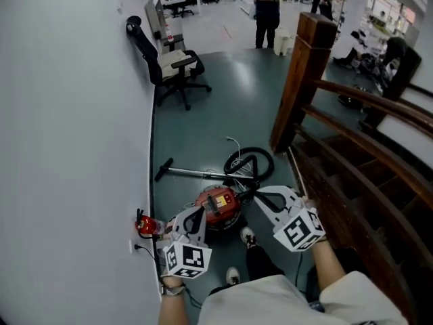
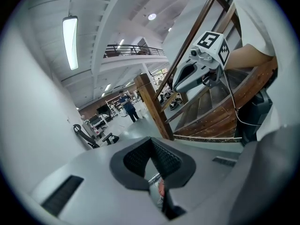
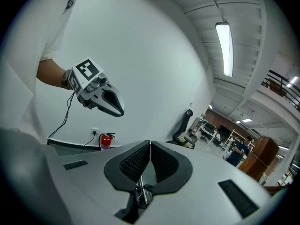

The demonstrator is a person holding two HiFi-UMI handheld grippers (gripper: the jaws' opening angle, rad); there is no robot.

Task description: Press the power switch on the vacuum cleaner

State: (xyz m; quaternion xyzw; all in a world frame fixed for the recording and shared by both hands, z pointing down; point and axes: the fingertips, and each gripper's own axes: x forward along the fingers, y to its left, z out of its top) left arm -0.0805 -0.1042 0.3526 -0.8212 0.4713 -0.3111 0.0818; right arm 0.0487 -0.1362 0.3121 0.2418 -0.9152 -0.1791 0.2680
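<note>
Red and black, the vacuum cleaner sits on the dark green floor near the foot of the white wall, just ahead of the person's shoes. Its black hose curls in a loop behind it, and its metal wand lies flat on the floor, reaching left toward the wall. The power switch is too small to pick out on the canister top. The left gripper hangs just over the canister's left side and the right gripper just beside its right side, both pointing forward and somewhat down; whether either touches the machine cannot be told. In the left gripper view the two dark ribbed pads meet at their tips with nothing caught between them, and only a sliver of red and metal shows through the slit below. The right gripper view shows the same: its jaws are pressed together and empty. A small red fire extinguisher stands against the wall just left of the left gripper. A black office chair stands farther along the wall, a wooden staircase with a thick newel post rises on the right, and a person stands in the distance.
</note>
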